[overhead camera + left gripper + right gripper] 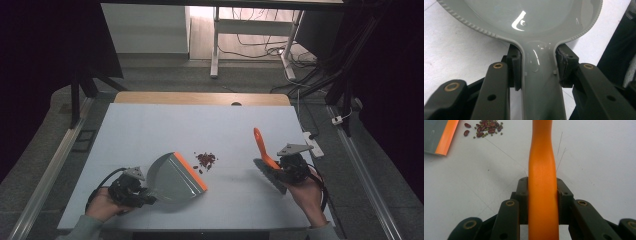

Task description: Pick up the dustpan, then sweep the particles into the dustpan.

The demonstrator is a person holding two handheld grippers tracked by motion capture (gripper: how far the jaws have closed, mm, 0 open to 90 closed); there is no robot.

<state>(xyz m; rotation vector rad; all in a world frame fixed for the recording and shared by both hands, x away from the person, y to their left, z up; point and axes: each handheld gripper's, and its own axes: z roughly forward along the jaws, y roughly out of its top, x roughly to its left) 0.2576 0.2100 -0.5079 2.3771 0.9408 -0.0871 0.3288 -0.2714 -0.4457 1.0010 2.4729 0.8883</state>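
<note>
Lab/recording setup: white test table (150, 130), dark curtains (45, 60), floor cables (260, 47), power strip (314, 144) w/ desk legs (215, 45)

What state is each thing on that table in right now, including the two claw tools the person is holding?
Left gripper: shut on the dustpan's handle.
Dustpan: held, orange lip toward the beans, none seen inside.
Right gripper: shut on the brush's orange handle.
Brush: held, bristles down by the table, apart from the beans.
Beans: small loose pile on the table, just beyond the dustpan's lip.
</note>
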